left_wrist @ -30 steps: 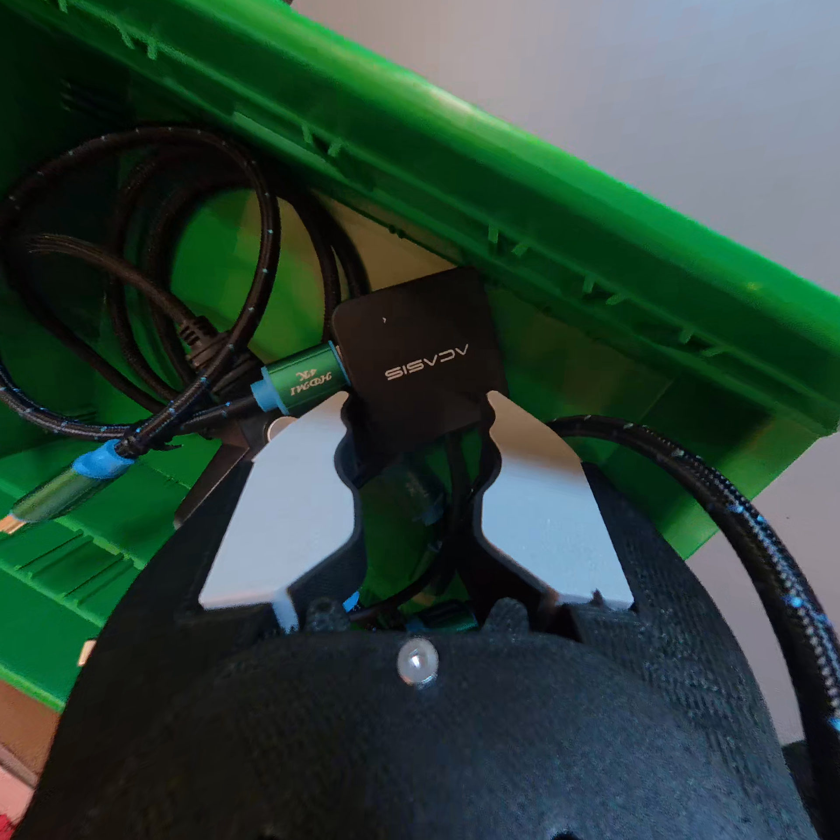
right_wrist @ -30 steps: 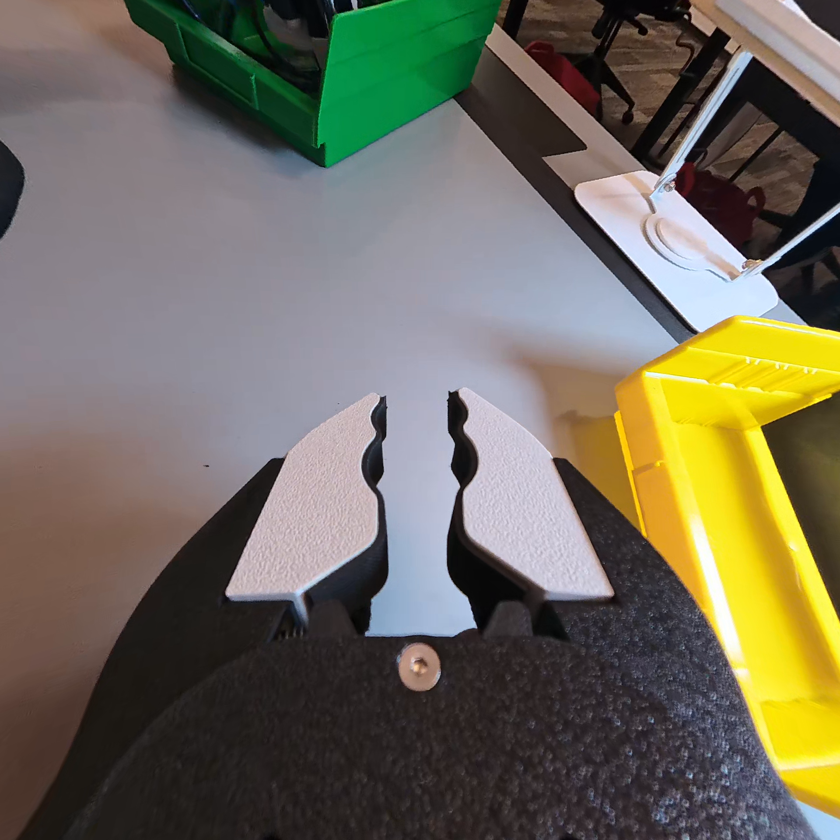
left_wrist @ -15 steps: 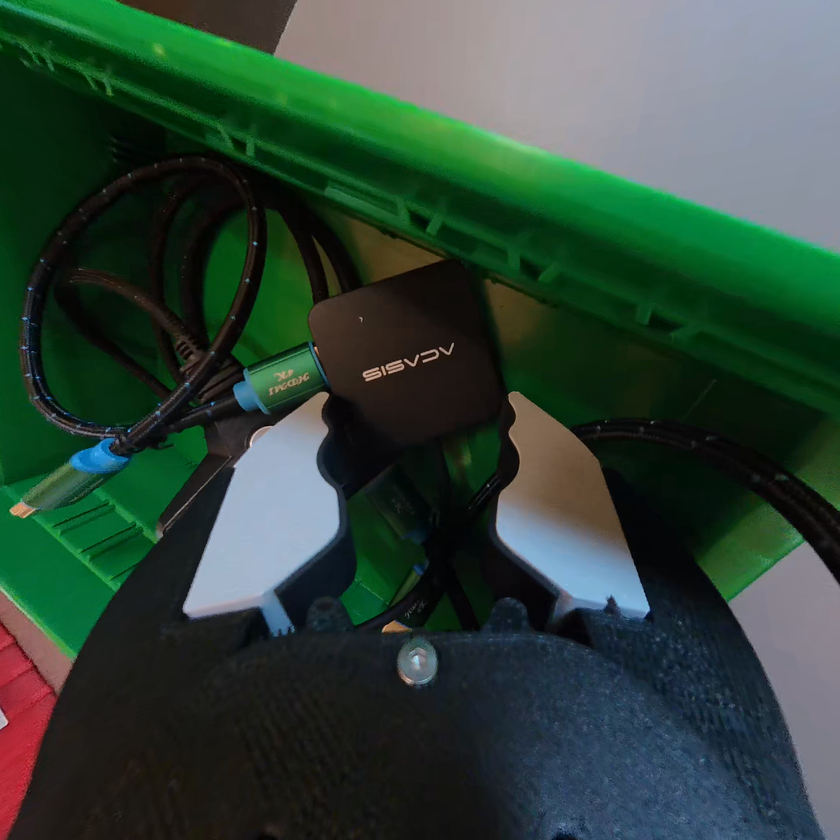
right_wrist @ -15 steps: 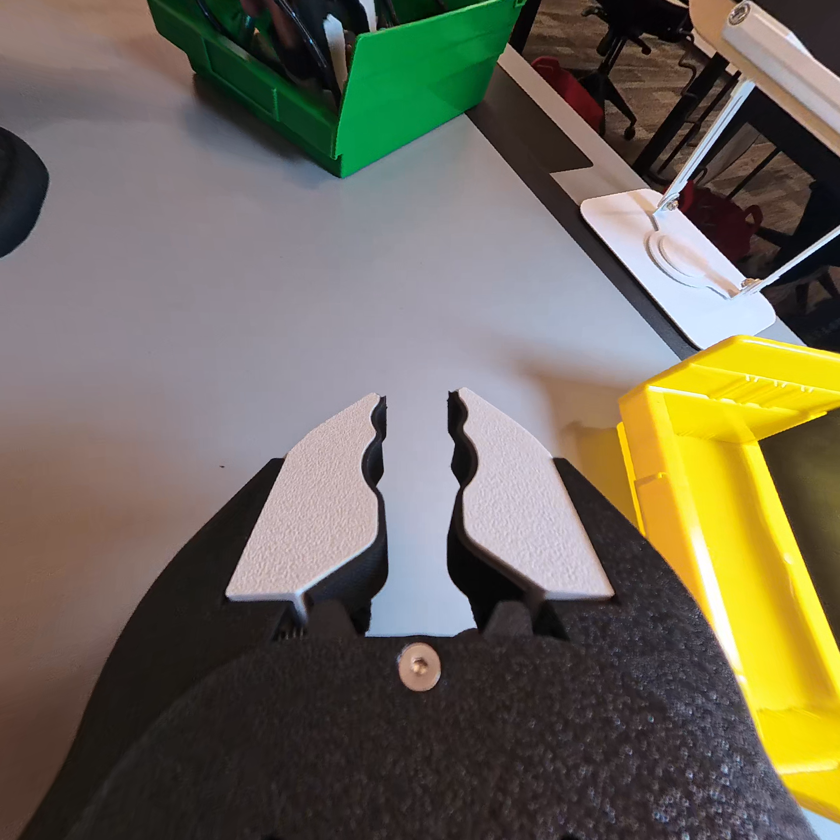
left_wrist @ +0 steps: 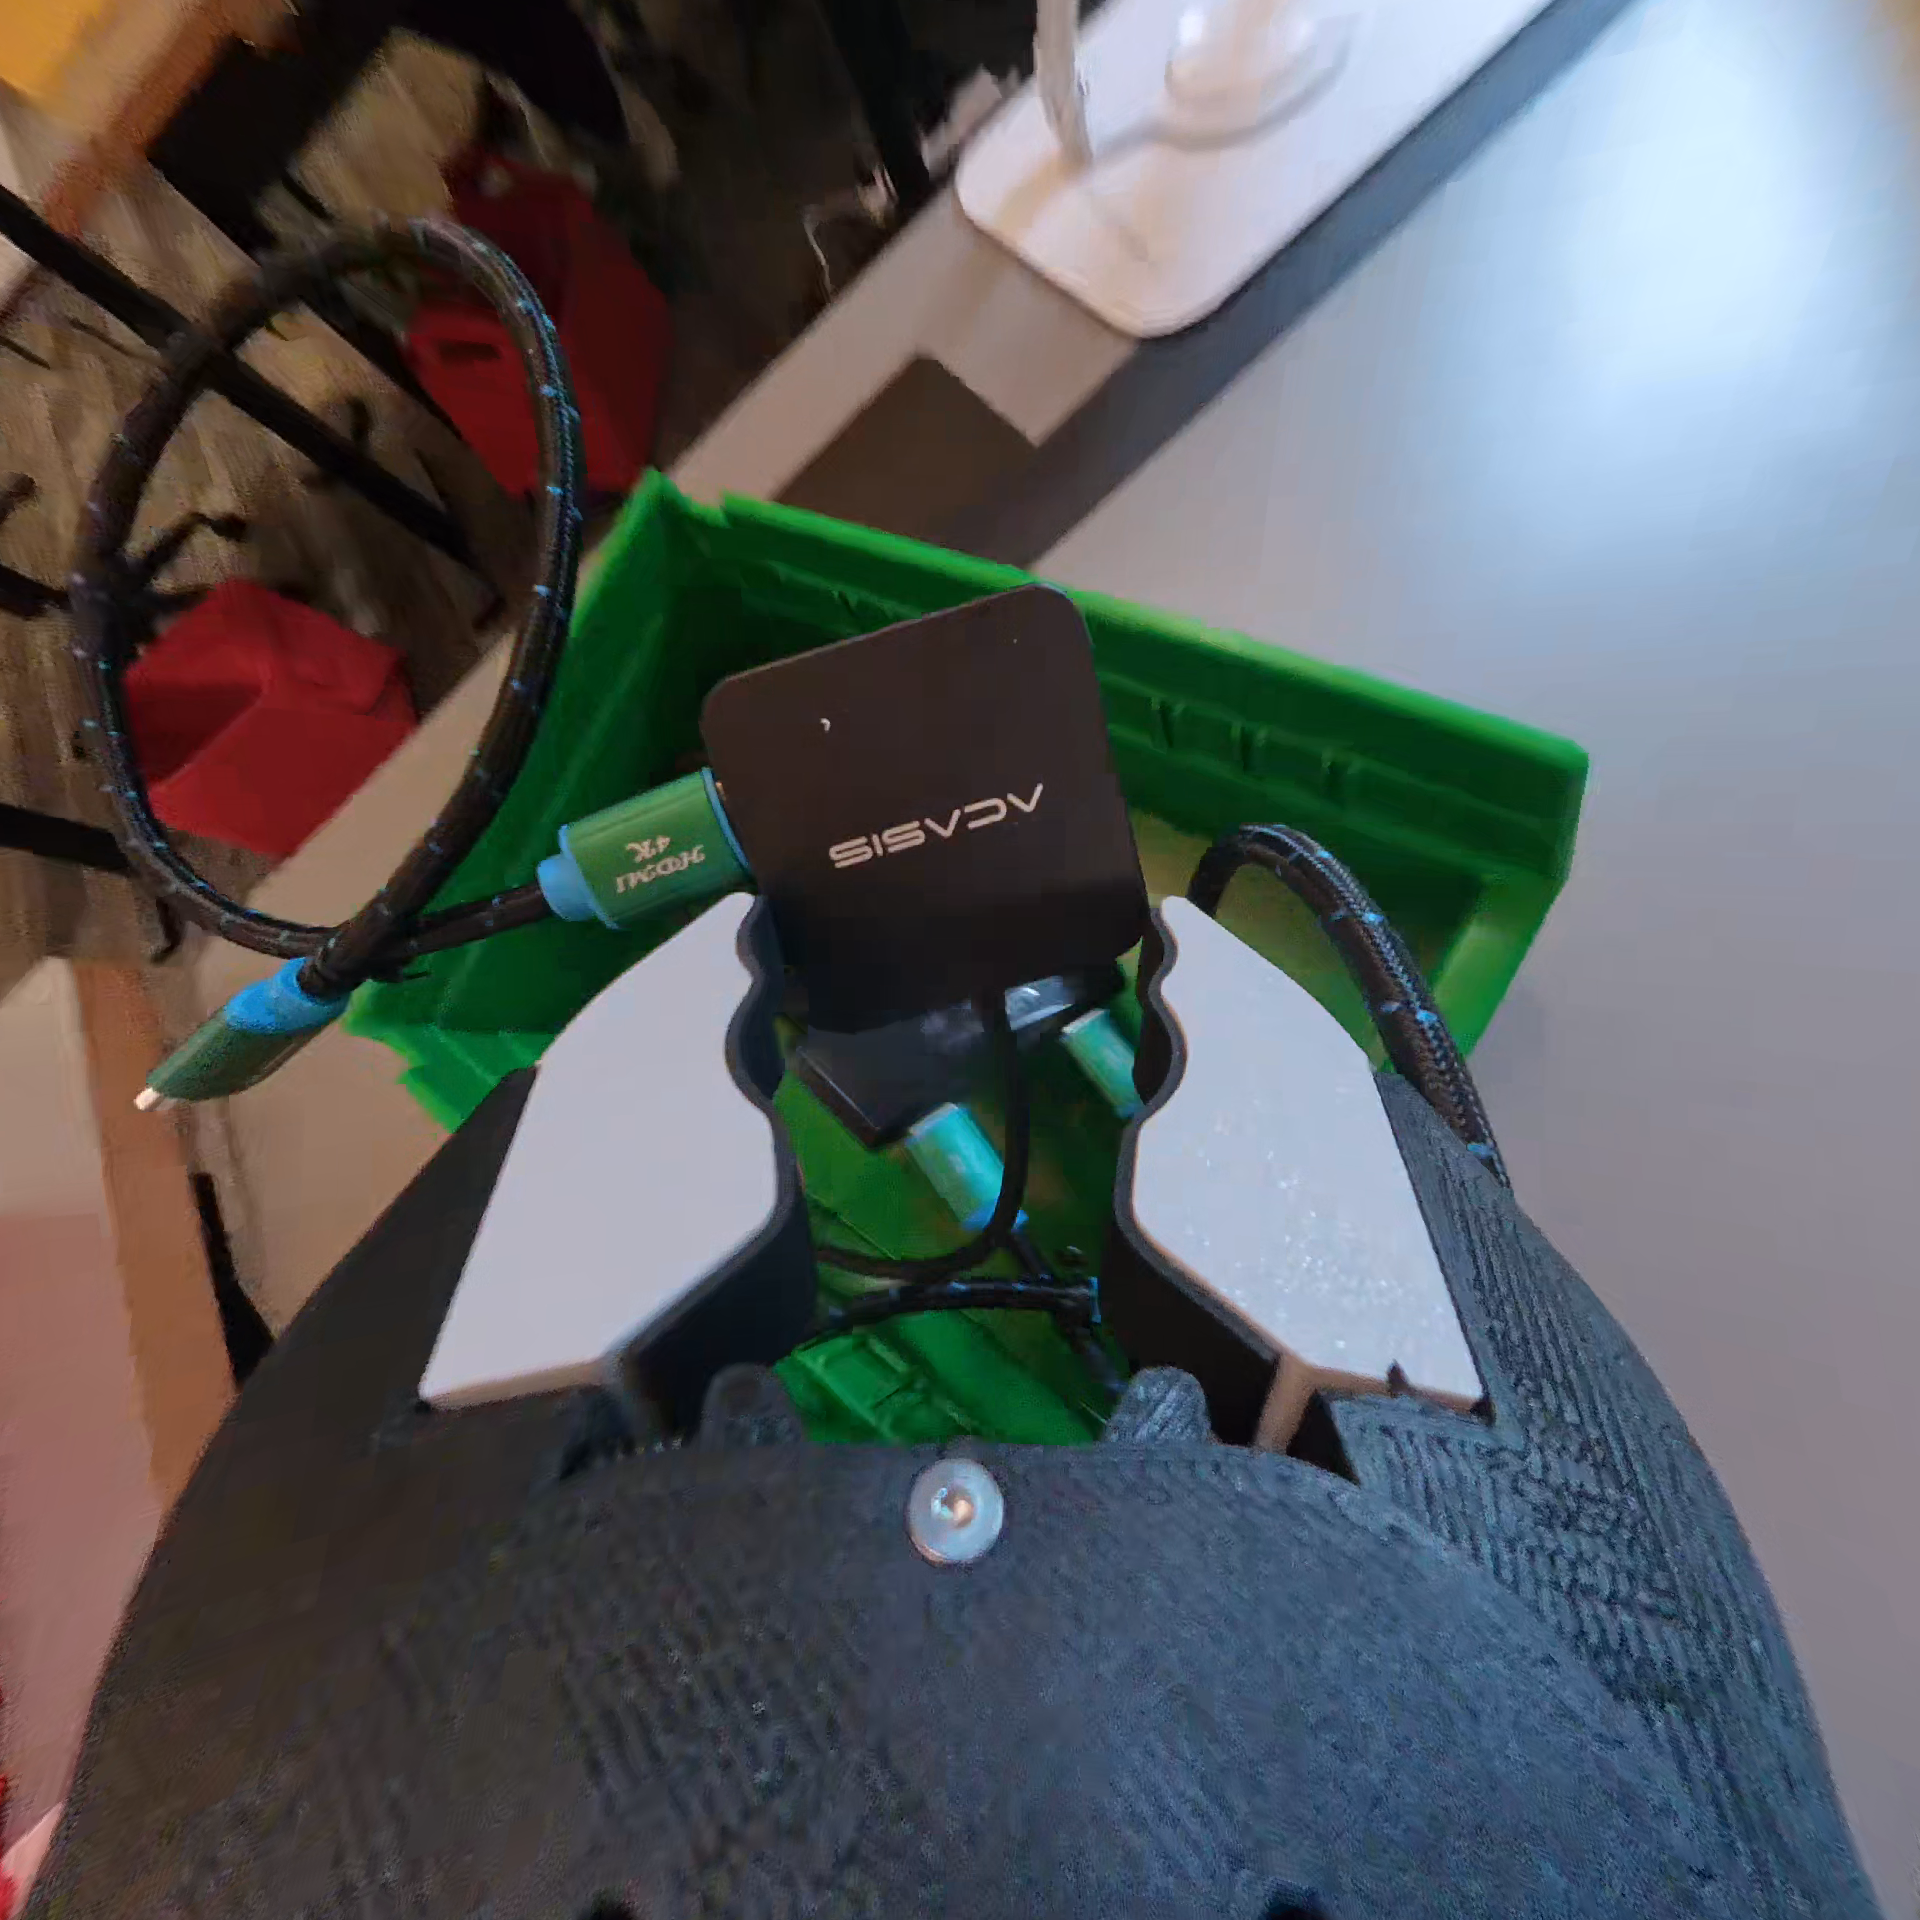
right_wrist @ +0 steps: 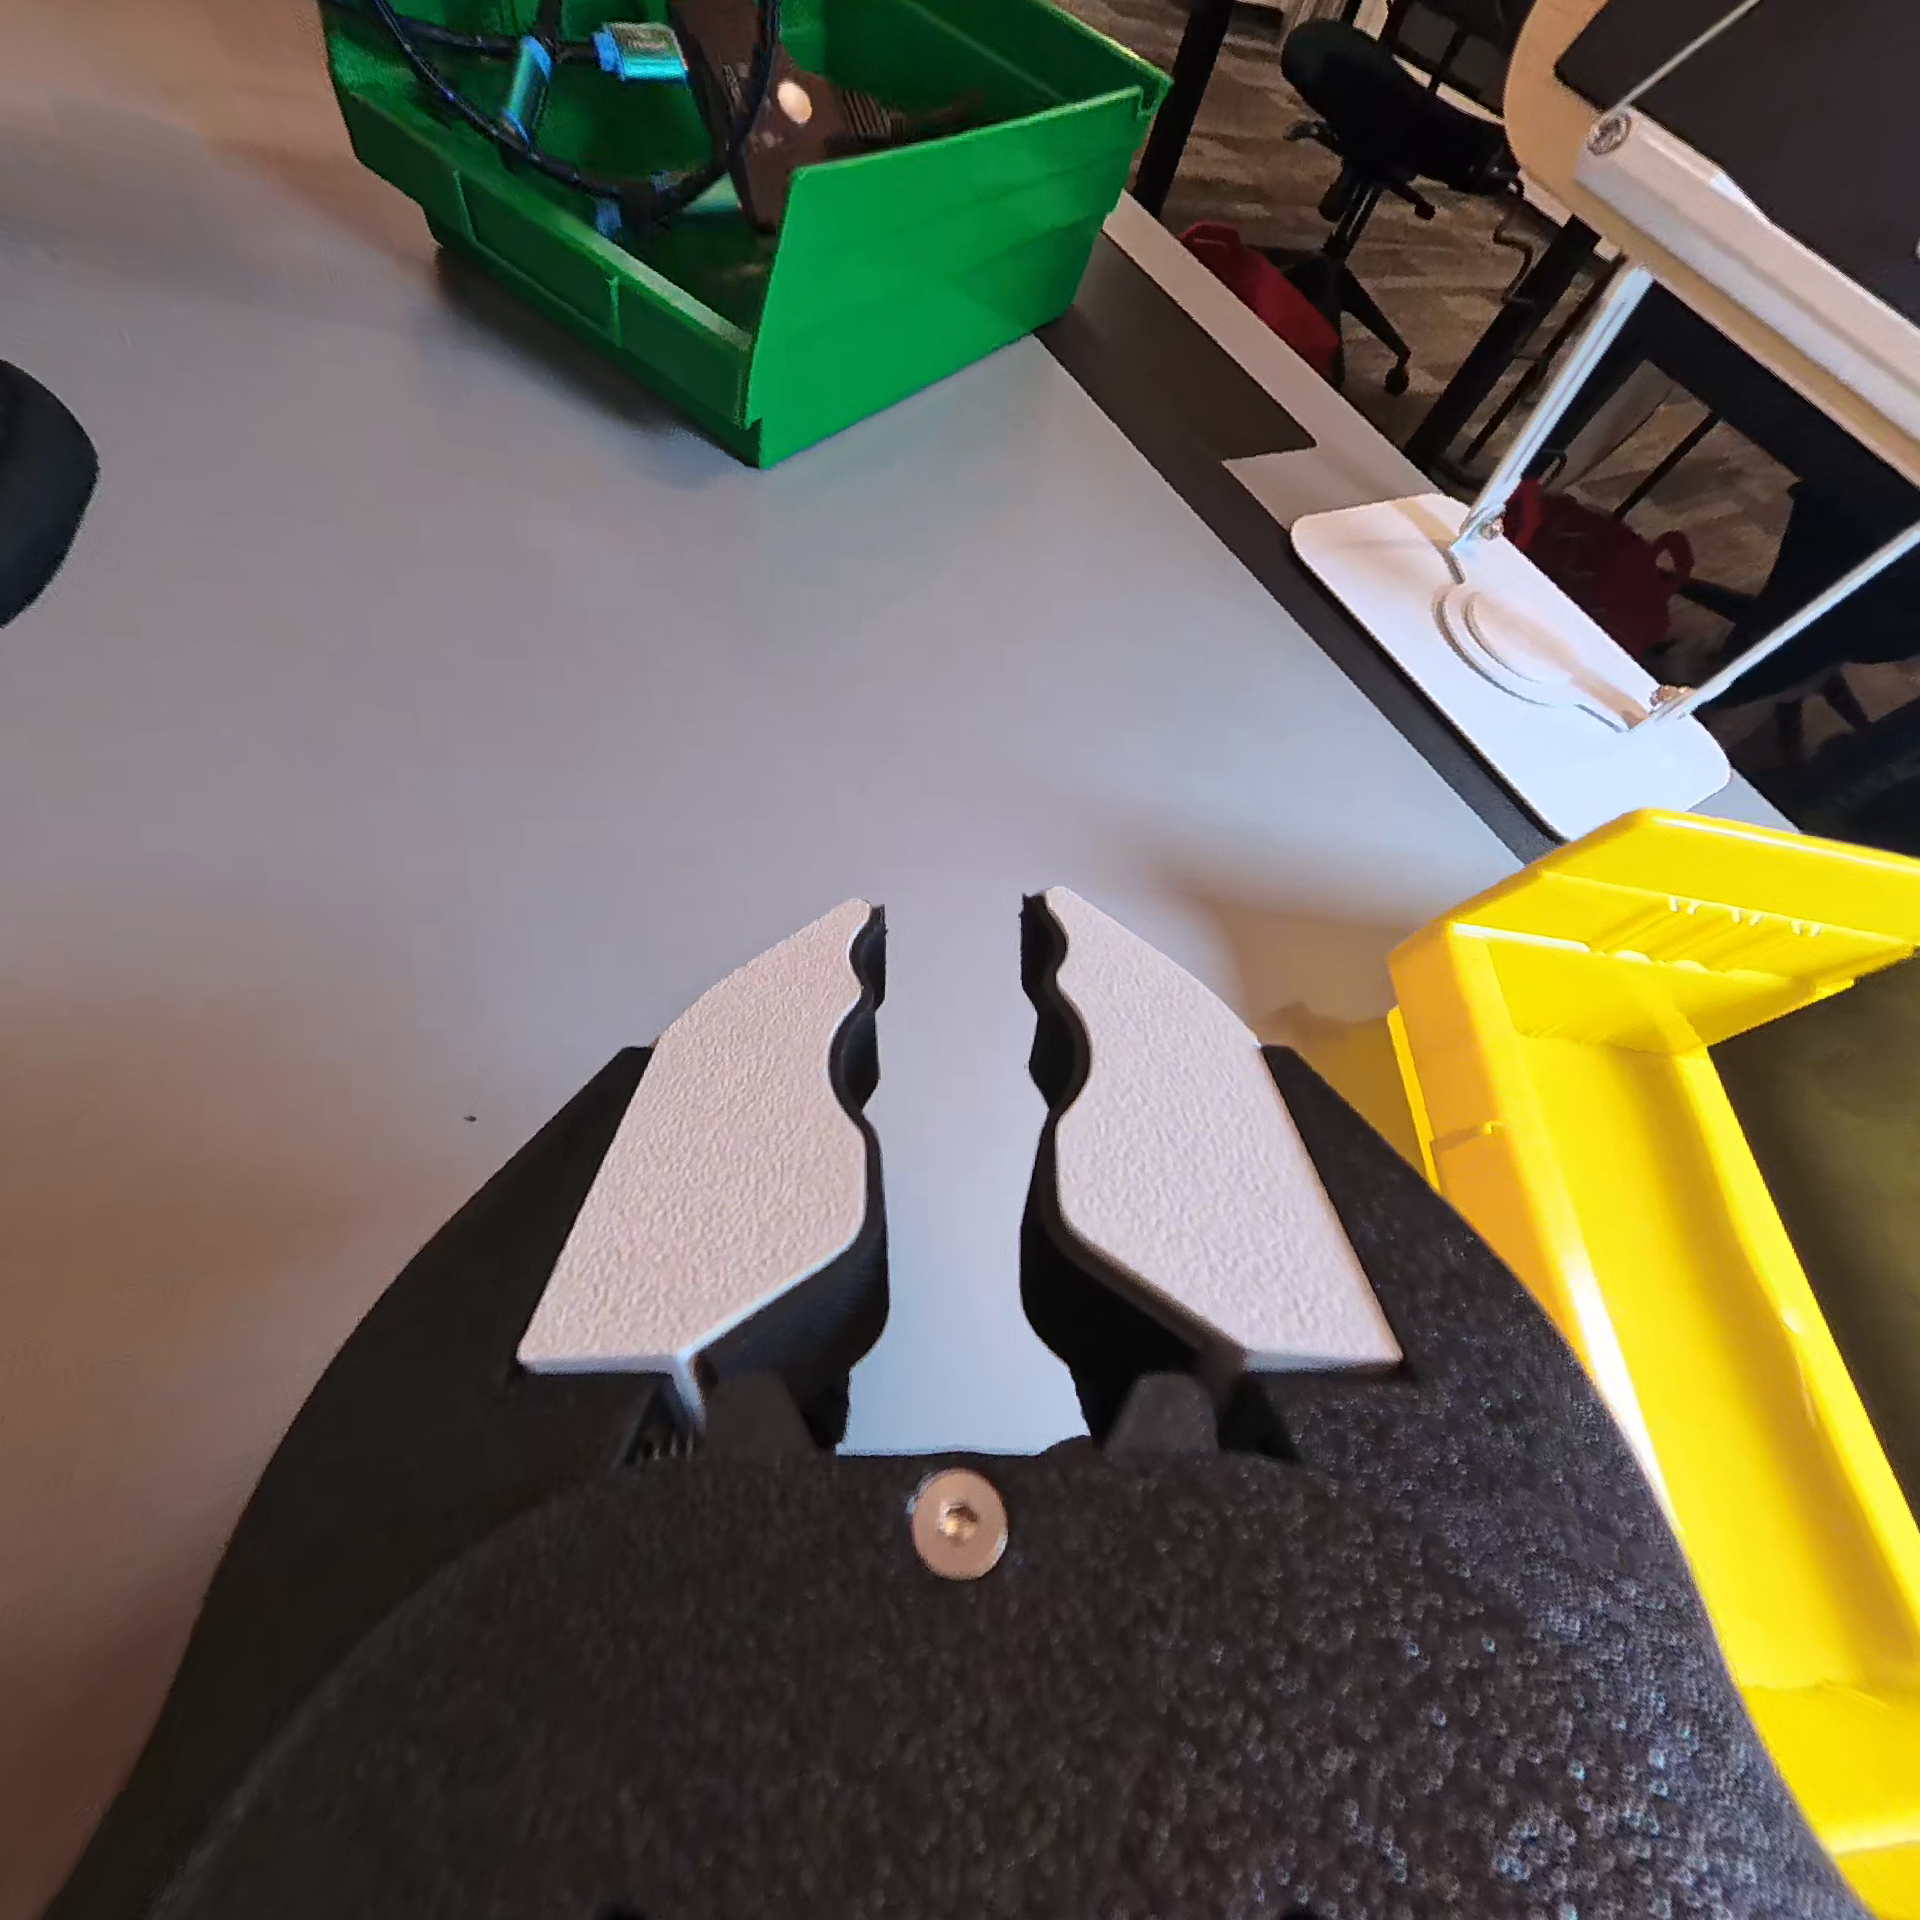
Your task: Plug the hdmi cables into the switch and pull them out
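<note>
Green plastic open-fronted storage bin (right_wrist: pixel 914 260): upper centre of the right wrist view, on the pale grey tabletop (right_wrist: pixel 520 727). Yellow plastic bin (right_wrist: pixel 1558 1091): right edge, lower half. Flat white lamp base (right_wrist: pixel 1455 623) with slanting white arm: right, at the table's edge. Black wheeled office chair (right_wrist: pixel 1371 145) and red bag (right_wrist: pixel 1268 291): upper right, on the floor beyond.

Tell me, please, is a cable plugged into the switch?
Yes: a green plug sits in the side of the black switch.
</note>
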A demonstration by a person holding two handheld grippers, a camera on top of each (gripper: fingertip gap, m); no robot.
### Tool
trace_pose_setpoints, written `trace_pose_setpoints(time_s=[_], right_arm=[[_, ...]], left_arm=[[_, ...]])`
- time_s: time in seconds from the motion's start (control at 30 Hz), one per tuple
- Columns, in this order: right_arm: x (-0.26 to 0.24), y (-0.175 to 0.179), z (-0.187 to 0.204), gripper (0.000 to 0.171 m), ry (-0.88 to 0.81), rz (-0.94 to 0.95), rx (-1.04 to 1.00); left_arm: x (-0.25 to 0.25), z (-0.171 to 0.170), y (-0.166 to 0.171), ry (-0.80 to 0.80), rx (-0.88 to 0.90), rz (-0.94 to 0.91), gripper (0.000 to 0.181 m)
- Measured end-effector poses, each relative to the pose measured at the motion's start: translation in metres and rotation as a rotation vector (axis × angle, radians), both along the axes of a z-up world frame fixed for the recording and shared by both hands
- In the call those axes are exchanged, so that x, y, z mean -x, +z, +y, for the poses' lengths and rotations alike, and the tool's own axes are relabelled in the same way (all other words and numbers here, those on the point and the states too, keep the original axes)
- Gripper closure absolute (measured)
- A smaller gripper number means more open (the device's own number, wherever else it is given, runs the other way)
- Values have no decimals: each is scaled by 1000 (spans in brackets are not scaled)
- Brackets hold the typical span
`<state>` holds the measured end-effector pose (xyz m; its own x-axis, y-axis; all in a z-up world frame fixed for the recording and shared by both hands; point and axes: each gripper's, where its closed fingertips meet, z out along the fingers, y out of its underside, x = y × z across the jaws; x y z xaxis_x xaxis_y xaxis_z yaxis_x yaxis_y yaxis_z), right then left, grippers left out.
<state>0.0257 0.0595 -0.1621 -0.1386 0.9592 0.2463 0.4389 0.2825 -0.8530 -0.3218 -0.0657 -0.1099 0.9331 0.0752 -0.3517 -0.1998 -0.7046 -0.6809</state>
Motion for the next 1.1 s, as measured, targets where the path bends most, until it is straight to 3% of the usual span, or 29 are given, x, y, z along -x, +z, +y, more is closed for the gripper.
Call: trace_pose_setpoints(time_s=[0.1,0.3,0.43,0.53,0.63,0.9,0.97,1.1], right_arm=[[4,2,-3,146,5,2,-4],[7,1,-7,146,11,3,-28],[12,10,-10,146,21,54,-40],[19,27,-17,146,42,124,-70],[30,55,-33,145,85,183,48],[62,188,-25,131,128,481,444],[64,195,-13,130,108,504,523],[61,174,-4,133,155,455,611]], left_arm=[[10,-7,18,15,-49,124,114],[10,-6,41,21,-244,141,114],[-10,-2,78,-21,-391,145,113],[-47,7,106,-105,-469,162,114],[-97,24,130,-200,-525,248,114],[-221,94,160,-432,-590,336,114],[-246,102,158,-485,-613,301,114],[-267,110,136,-543,-588,301,114]])
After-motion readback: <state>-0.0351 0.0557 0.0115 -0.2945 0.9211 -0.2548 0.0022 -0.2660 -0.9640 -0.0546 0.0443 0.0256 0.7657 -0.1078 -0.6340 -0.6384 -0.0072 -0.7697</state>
